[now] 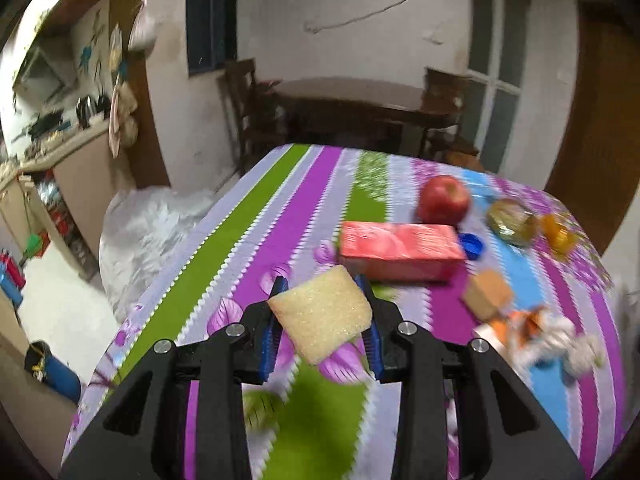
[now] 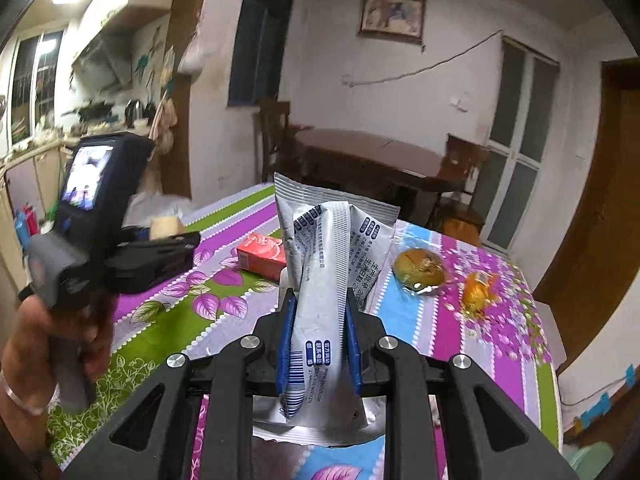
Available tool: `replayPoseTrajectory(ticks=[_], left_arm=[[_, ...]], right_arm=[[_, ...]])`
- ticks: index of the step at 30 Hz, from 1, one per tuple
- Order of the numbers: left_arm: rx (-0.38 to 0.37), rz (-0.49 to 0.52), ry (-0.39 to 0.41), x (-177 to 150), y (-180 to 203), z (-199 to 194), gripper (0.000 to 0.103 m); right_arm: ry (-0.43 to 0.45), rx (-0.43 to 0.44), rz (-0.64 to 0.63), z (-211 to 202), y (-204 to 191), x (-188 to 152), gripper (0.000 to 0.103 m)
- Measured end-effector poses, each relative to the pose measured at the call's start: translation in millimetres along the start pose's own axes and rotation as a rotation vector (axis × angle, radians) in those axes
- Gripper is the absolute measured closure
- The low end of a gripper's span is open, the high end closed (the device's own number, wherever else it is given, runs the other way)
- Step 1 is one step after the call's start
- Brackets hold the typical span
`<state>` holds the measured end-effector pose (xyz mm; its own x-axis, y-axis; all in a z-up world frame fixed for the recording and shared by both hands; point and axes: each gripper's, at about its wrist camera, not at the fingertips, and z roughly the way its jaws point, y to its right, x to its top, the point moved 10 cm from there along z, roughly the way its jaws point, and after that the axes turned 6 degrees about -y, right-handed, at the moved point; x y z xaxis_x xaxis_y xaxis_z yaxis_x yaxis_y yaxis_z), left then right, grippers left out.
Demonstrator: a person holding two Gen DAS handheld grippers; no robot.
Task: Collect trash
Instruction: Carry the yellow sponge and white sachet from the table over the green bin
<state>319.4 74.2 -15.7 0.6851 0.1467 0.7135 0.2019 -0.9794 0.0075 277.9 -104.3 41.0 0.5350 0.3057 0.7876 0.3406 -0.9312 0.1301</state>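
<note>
My left gripper (image 1: 322,286) is shut on a yellow sponge piece (image 1: 320,314) and holds it above the striped tablecloth (image 1: 256,224). My right gripper (image 2: 320,300) is shut on a silver and white printed wrapper (image 2: 328,280), held upright above the table. The left gripper with the sponge (image 2: 166,226) also shows at the left of the right wrist view. On the table lie a red carton (image 1: 400,250), a blue bottle cap (image 1: 472,245), a brown block (image 1: 486,292) and crumpled orange and white wrappers (image 1: 540,336).
A red apple (image 1: 443,199), a foil-wrapped bun (image 1: 510,222) and an orange wrapped piece (image 1: 558,234) sit at the table's far right. A white plastic bag (image 1: 148,236) stands on the floor beyond the table's left edge. A dark wooden table (image 1: 360,100) with chairs is behind.
</note>
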Motion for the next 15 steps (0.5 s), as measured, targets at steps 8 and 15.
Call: replayPoseTrajectory(ticks=[8, 15], left_arm=[[0.013, 0.052, 0.111, -43.3, 27.1, -67.5, 0.07], [0.046, 0.058, 0.159, -66.8, 41.3, -93.4, 0.07]], right_arm=[[0.097, -0.04, 0.021, -48.7, -7.4, -38.7, 0.079], [0.128, -0.054, 0.072, -76.1, -3.1, -64.0, 0.079]])
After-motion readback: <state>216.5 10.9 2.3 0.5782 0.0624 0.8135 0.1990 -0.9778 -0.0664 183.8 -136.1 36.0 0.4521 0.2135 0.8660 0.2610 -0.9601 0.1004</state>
